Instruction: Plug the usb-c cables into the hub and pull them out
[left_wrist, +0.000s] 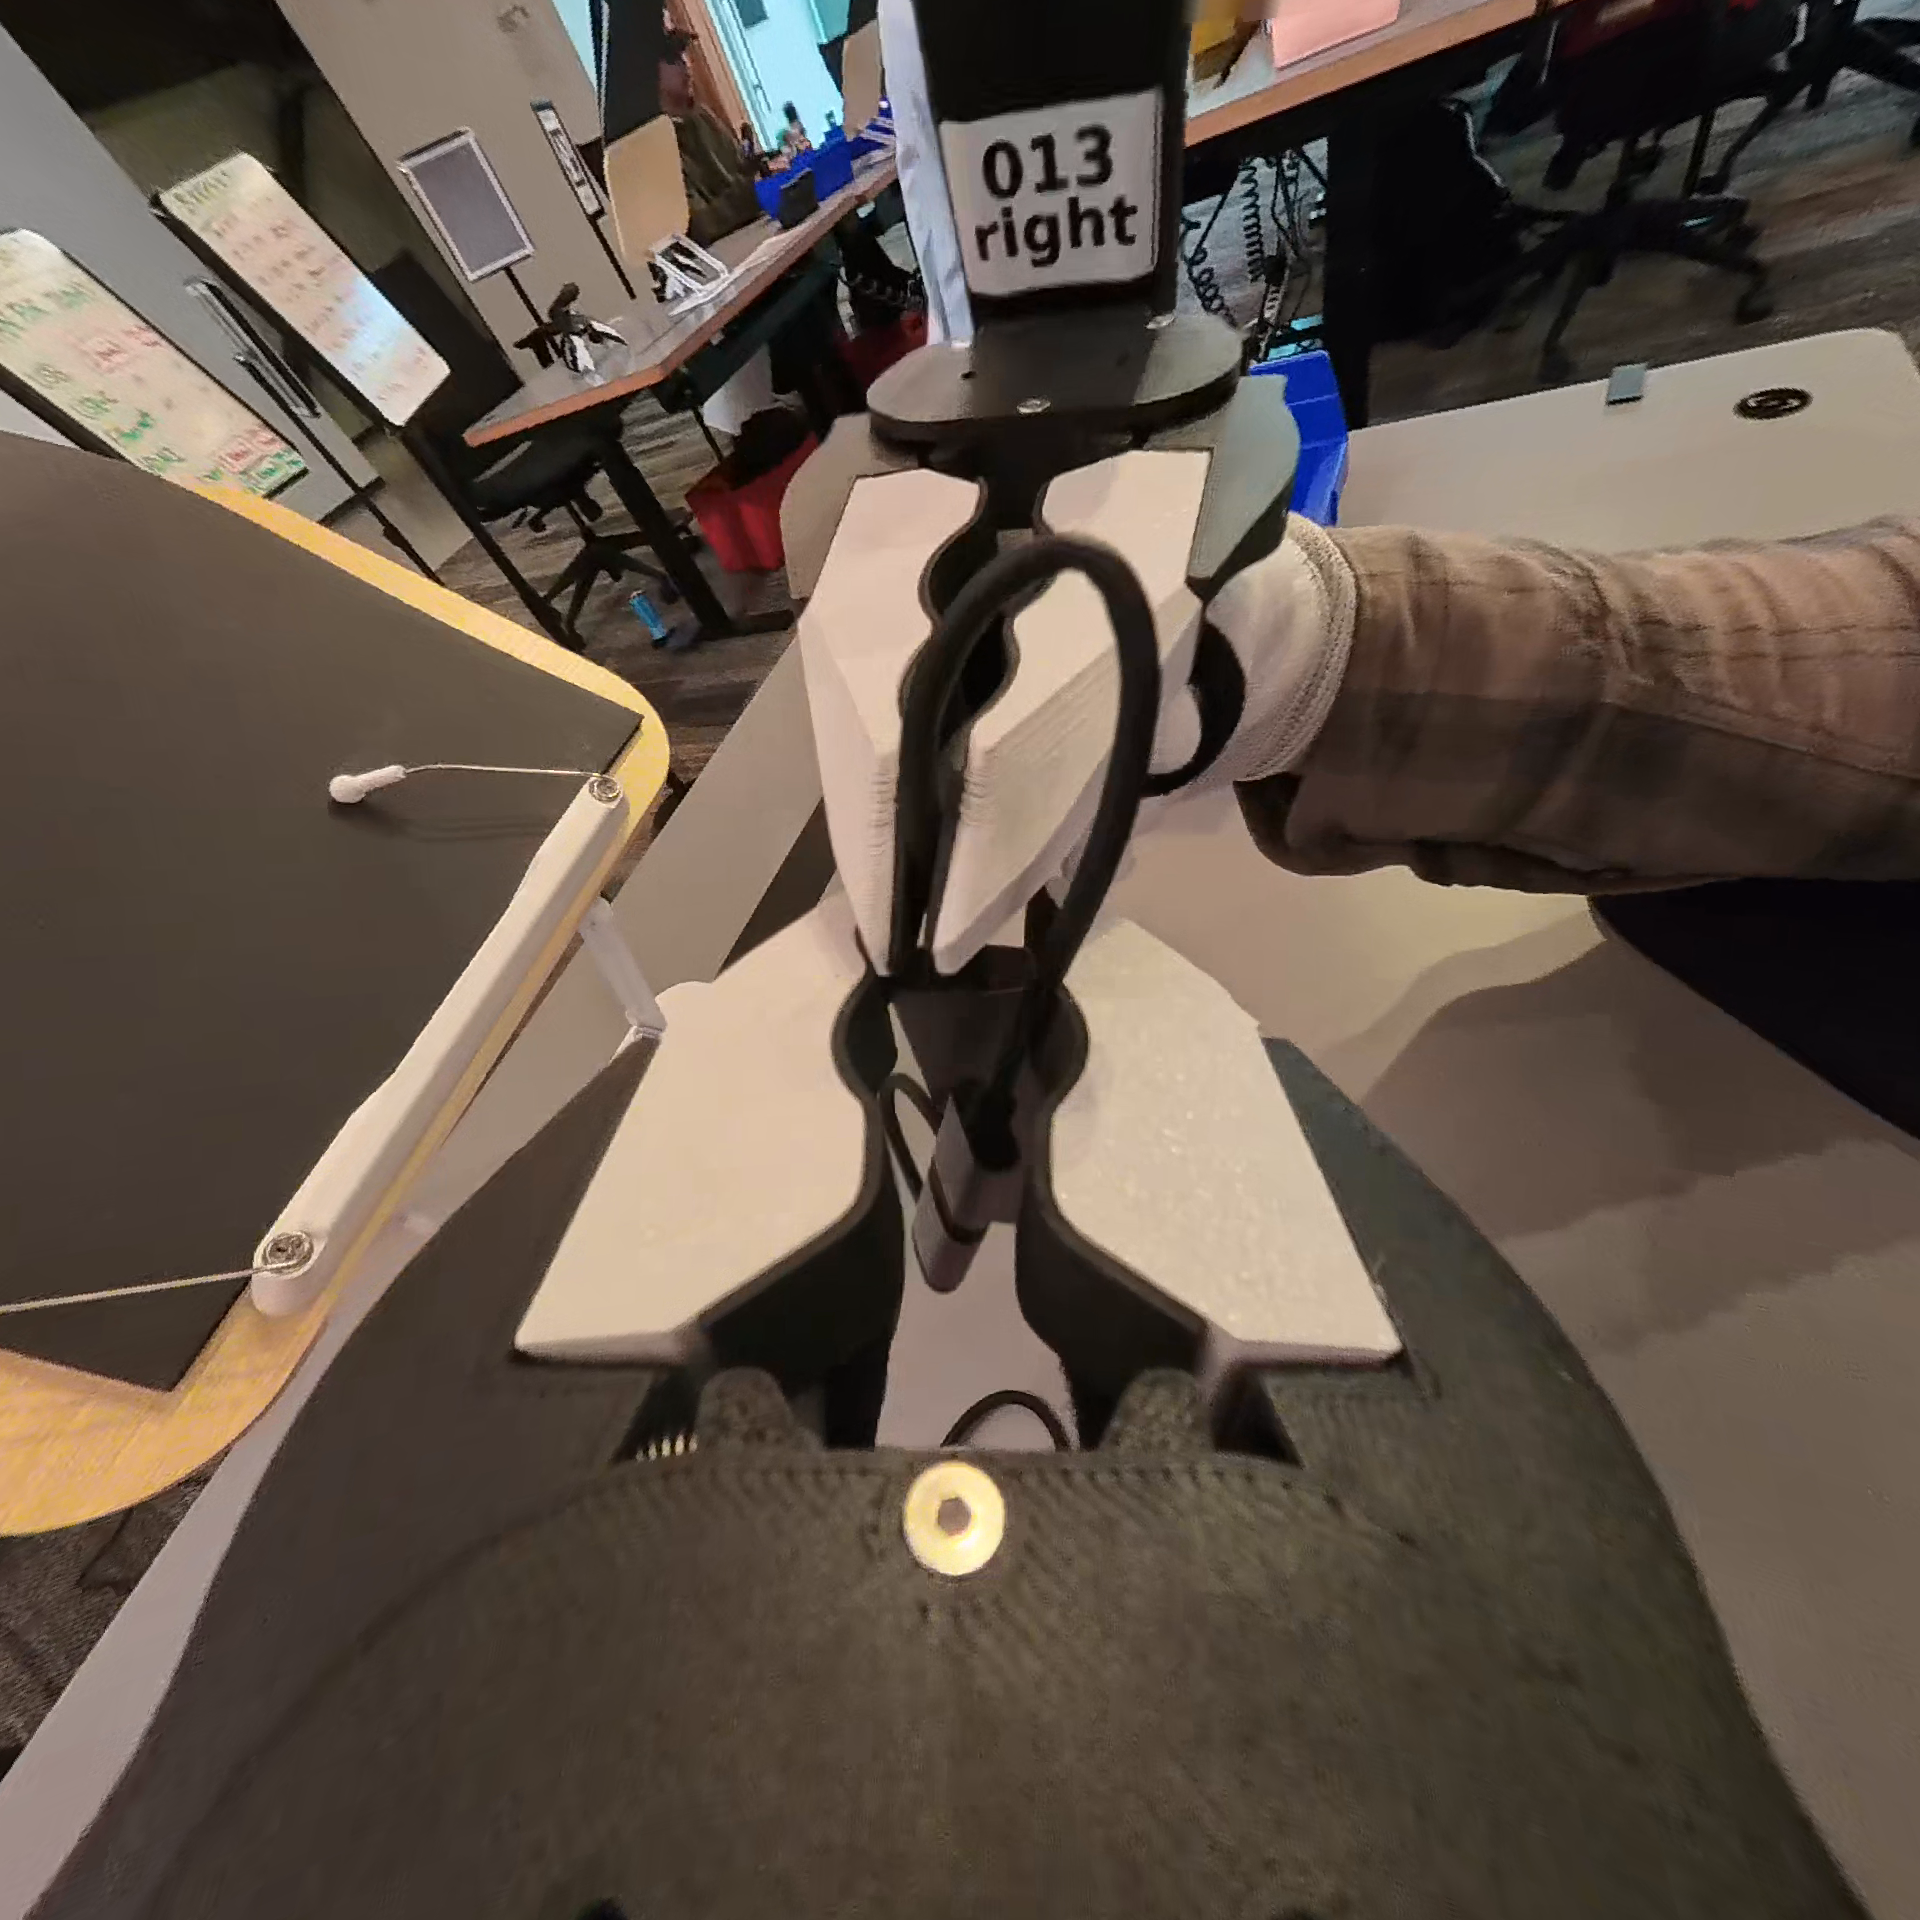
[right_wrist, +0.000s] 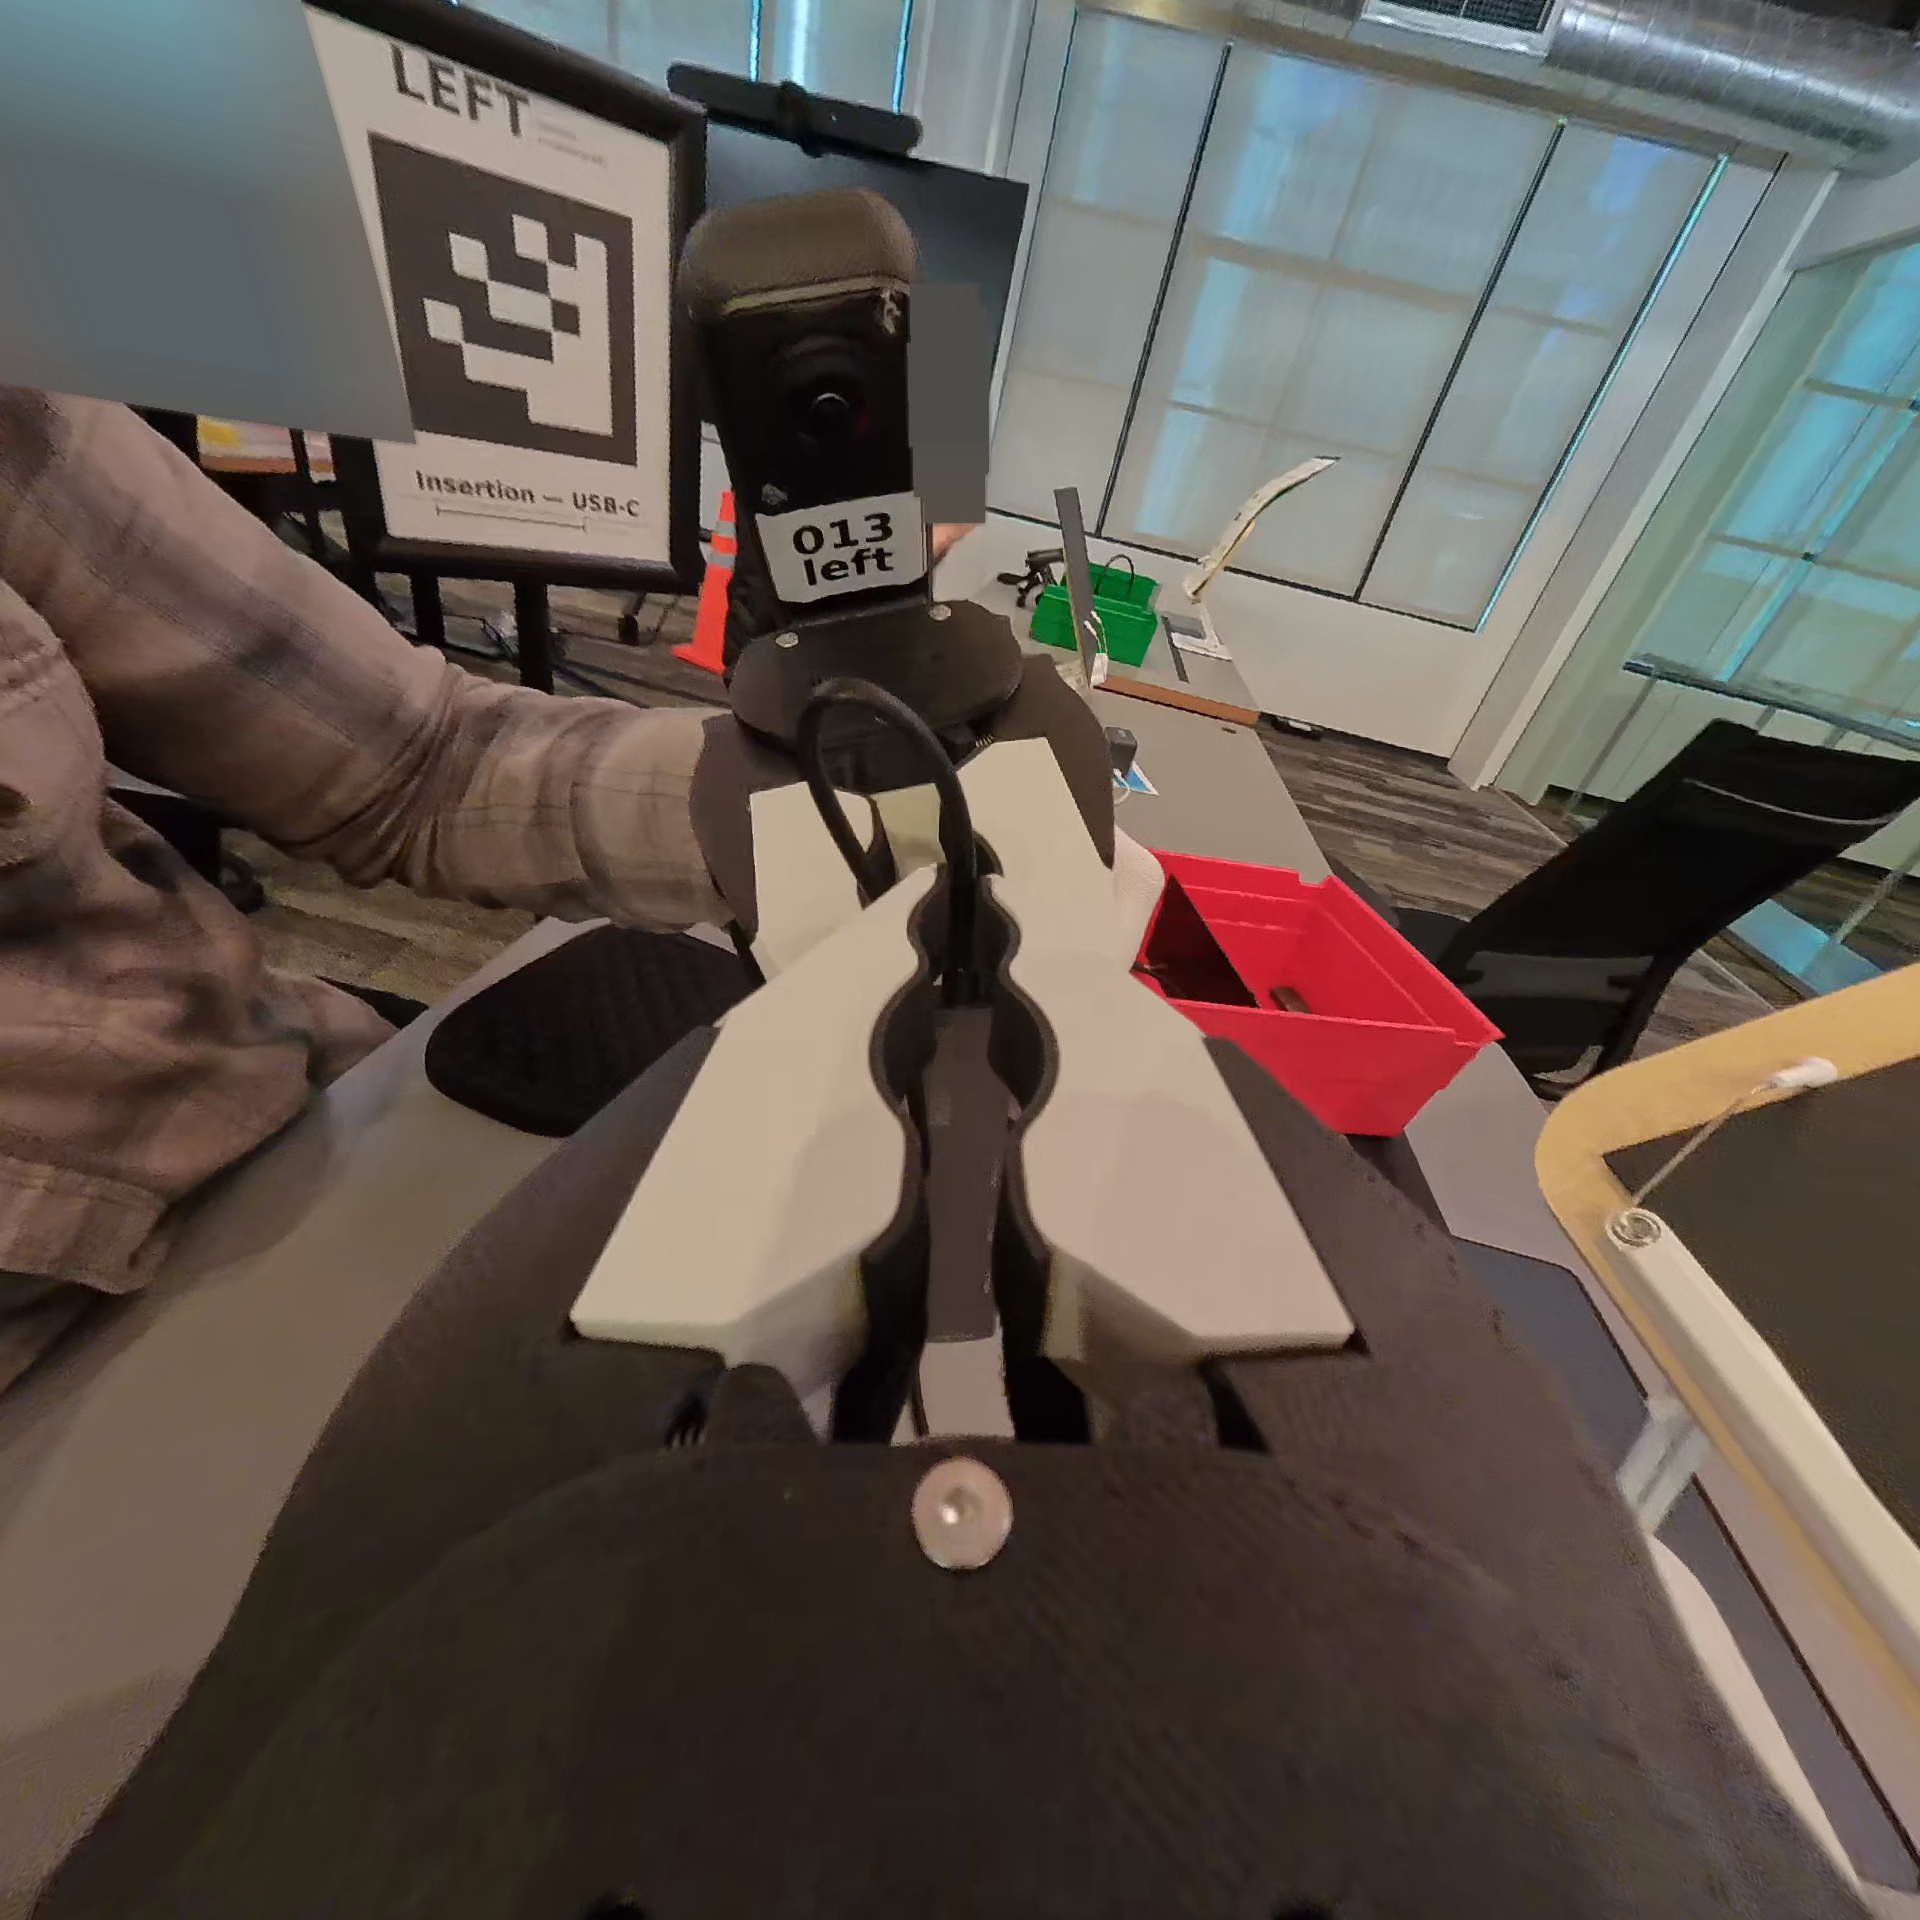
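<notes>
My left gripper is shut on a dark hub that fills the gap at its tips. A grey metal connector hangs under the hub between my fingers. My right gripper faces it tip to tip and is shut on the black usb-c cable, which loops up over its fingers. In the right wrist view my right gripper pinches the cable just above its plug. The dark hub runs down between the fingers. The left gripper's white fingers stand right behind, their tips hidden.
A black board with a wooden rim and a white bracket lies close on the left; it also shows in the right wrist view. A red bin stands on the grey table. A person's plaid sleeves hold both grippers. The tips of one gripper are about 5 cm away from the tips of the other.
</notes>
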